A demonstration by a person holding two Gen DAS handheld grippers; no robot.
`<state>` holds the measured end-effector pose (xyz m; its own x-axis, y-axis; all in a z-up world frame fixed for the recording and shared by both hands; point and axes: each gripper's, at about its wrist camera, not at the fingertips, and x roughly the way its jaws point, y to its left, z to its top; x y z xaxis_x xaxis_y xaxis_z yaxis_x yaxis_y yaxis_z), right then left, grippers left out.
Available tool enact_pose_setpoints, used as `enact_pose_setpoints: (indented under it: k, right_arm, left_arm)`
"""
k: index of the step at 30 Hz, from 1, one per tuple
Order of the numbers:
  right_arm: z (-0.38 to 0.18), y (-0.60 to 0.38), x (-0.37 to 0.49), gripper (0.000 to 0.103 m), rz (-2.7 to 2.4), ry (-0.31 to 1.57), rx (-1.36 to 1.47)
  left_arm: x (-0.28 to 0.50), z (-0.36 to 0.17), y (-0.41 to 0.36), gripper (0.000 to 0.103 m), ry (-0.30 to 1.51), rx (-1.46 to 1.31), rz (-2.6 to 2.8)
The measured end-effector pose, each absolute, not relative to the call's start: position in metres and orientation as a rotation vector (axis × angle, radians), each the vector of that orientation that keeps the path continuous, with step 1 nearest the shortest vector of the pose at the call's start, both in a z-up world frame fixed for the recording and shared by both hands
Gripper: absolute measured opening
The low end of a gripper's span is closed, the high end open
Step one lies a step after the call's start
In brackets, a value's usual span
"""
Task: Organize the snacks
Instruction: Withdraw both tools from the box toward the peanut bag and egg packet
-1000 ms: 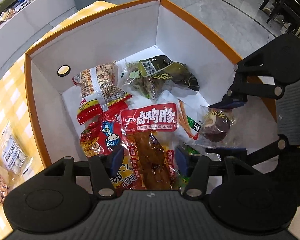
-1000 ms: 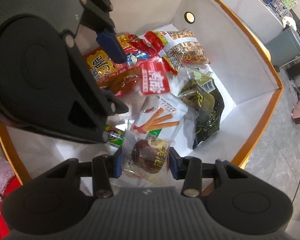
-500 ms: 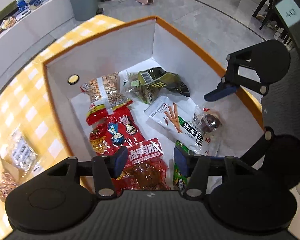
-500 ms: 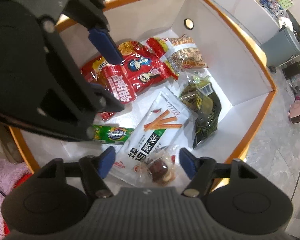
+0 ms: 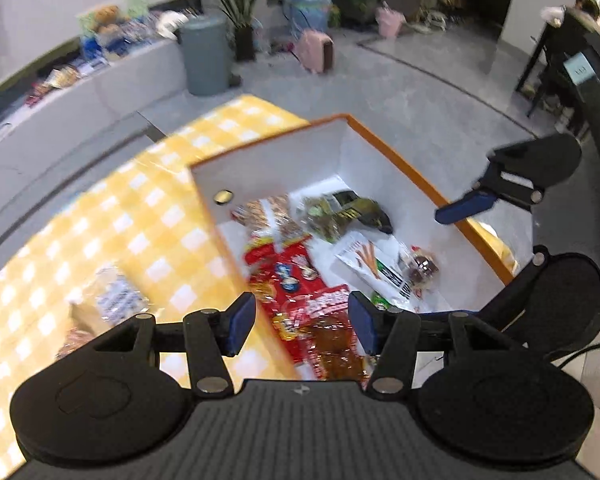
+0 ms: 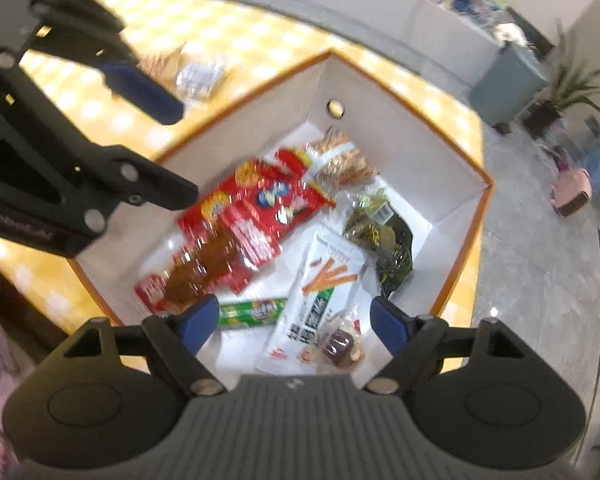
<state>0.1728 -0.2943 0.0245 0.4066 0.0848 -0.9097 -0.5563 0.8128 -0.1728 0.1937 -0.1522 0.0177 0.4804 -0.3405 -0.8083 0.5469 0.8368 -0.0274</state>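
Observation:
An orange-rimmed white box (image 5: 384,152) (image 6: 404,152) holds several snack packets: red packets (image 5: 300,280) (image 6: 256,208), a white stick-snack packet (image 5: 372,260) (image 6: 324,280), a dark green packet (image 5: 348,212) (image 6: 384,236), a small brown sweet packet (image 5: 420,268) (image 6: 340,348) and a green bar (image 6: 252,312). My left gripper (image 5: 302,324) is open and empty above the box's near left wall. My right gripper (image 6: 296,320) is open and empty above the box's near edge.
The box sits on a yellow checked tablecloth (image 5: 140,220) (image 6: 220,40). Two loose snack packets (image 5: 112,300) (image 6: 192,72) lie on the cloth left of the box. Grey floor, a bin (image 5: 204,56) and a long counter with goods lie beyond.
Both grippers have risen up out of the box and pulled back. The right gripper let go of the brown sweet packet, which now lies in the box. The left gripper opened wider.

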Motion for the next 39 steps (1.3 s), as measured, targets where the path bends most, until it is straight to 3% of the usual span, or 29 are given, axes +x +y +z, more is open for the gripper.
enact_pose_setpoints:
  k: [7,15,30,39]
  right_arm:
    - [0.043,-0.274,0.141,0.081,0.364,0.943,-0.300]
    - [0.027,-0.231,0.105,0.080,0.308,0.753,-0.151]
    - [-0.019,-0.127,0.069,0.075,0.298,0.491,-0.202]
    - [-0.064,-0.096,0.108,0.073,0.284,0.574,-0.204]
  left_arm:
    - [0.168,0.033,-0.094,0.063,0.806,0.157,-0.422]
    - [0.136,0.023,-0.032,0.063,0.712,0.102,-0.280]
    - [0.119,-0.028,0.069,0.064,0.707,-0.012,-0.212]
    - [0.162,-0.061,0.097,0.073,0.760,-0.059,-0.231]
